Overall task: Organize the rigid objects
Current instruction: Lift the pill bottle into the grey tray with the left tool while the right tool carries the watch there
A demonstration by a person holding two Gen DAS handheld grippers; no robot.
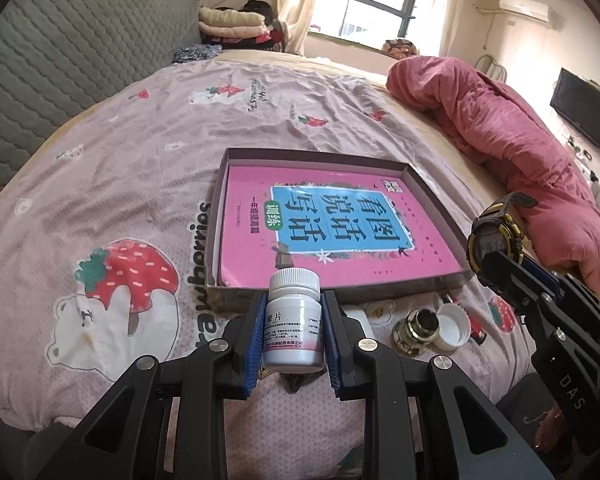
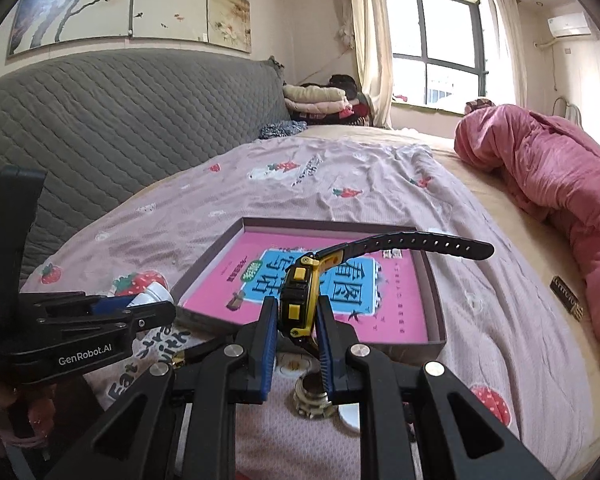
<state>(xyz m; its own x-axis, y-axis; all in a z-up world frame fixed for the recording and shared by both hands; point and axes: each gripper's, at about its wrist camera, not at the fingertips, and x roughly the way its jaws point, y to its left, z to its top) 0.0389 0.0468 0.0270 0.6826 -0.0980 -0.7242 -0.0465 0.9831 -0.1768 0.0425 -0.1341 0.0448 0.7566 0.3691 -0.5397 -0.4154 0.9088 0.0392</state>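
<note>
Grippers both loaded. Left gripper has its blue pads closed against the sides of a white pill bottle, which stands upright between them, cap on, label facing the camera. The bottle is held above the bedsheet, just short of the near wall of the box.

Right gripper is clamped on a watch, black and yellow, gripped by the case with the case on edge. One strap arcs up and away over the box; the other strap is hidden below the pads. In the left wrist view the same watch appears at the right, held above the sheet, near the box's right corner.

The box is a shallow open tray lying flat on the sheet. Inside lies a pink book with a blue title panel, covering most of the floor (whether it touches the walls cannot be told).

On the sheet, just near of the box and below the right gripper, sit a small brass-coloured jar and a white lid, touching or nearly so. Red items lie beside them, too obscured to identify.

A pink quilt is bundled along the far right of the bed. A grey headboard backs the left side.
</note>
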